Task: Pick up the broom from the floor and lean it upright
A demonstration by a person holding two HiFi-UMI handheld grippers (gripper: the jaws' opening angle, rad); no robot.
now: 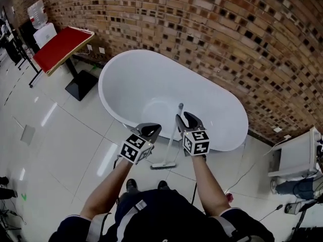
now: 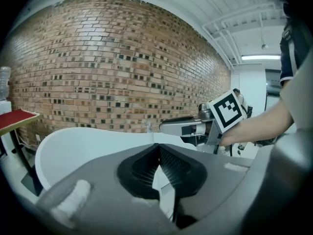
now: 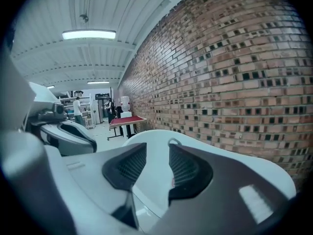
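Right hand-held gripper (image 1: pixel 182 116): released. Its jaws stand apart with nothing pressed between them; its own view shows only the bathtub (image 1: pixel 136 79) and the looped top of the broom handle beyond the pads. Left hand-held gripper (image 1: pixel 147 129): clenched, with the jaw tips meeting and nothing held.

Broom (image 1: pixel 174 137): upright. The handle rests against the near rim of the bathtub and the broom head (image 1: pixel 163 166) sits on the floor (image 1: pixel 65 135) between the two grippers. The handle passes just left of the right hand-held gripper. Whether it touches a pad cannot be confirmed, because the handle is thin in the head view.

Assessment: the lean appears made, and the step in hand is letting go cleanly.
- Draw the right hand-held gripper back towards the person, along its own line, so neither pad drags the handle sideways off the rim.
- Keep the left hand-held gripper close, on the left of the handle, as a stop until the broom proves steady.
- The tiles look glossy and the head may slide. Check that it sits flat before moving off.

Pose: both forearms reach forward side by side, the right (image 1: pixel 207 185) slightly farther. Both grippers point at the tub and the brick wall (image 1: pixel 227 44), tipped a little downward, with the marker cubes facing up.
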